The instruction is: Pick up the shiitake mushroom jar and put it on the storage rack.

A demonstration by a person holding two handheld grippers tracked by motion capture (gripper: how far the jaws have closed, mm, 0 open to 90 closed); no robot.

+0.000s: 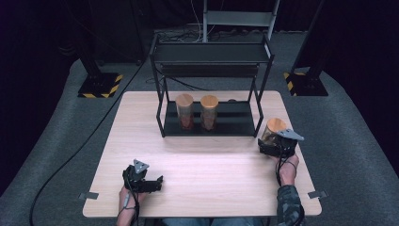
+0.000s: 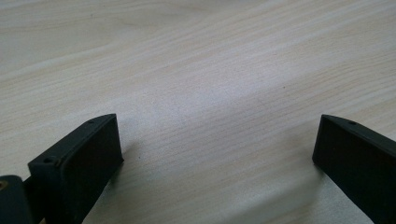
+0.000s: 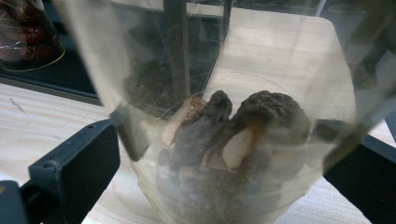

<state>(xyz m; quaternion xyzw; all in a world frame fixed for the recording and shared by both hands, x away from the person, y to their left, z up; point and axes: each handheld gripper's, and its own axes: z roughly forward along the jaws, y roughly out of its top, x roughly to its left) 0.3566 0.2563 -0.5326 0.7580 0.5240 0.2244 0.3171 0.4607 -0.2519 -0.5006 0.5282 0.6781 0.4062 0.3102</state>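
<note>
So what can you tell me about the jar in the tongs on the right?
The jar is clear, like glass or plastic, with a round wooden lid. Inside lies a heap of dark, wrinkly lumps, maybe dried mushrooms, filling only the lower part. It stands about upright at the table's right edge, just outside the black shelf. The right tongs sit on both sides of it.

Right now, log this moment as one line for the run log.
right gripper: jaws around jar, beside rack | left gripper: open, idle on table | rack: two jars on lower shelf
</note>
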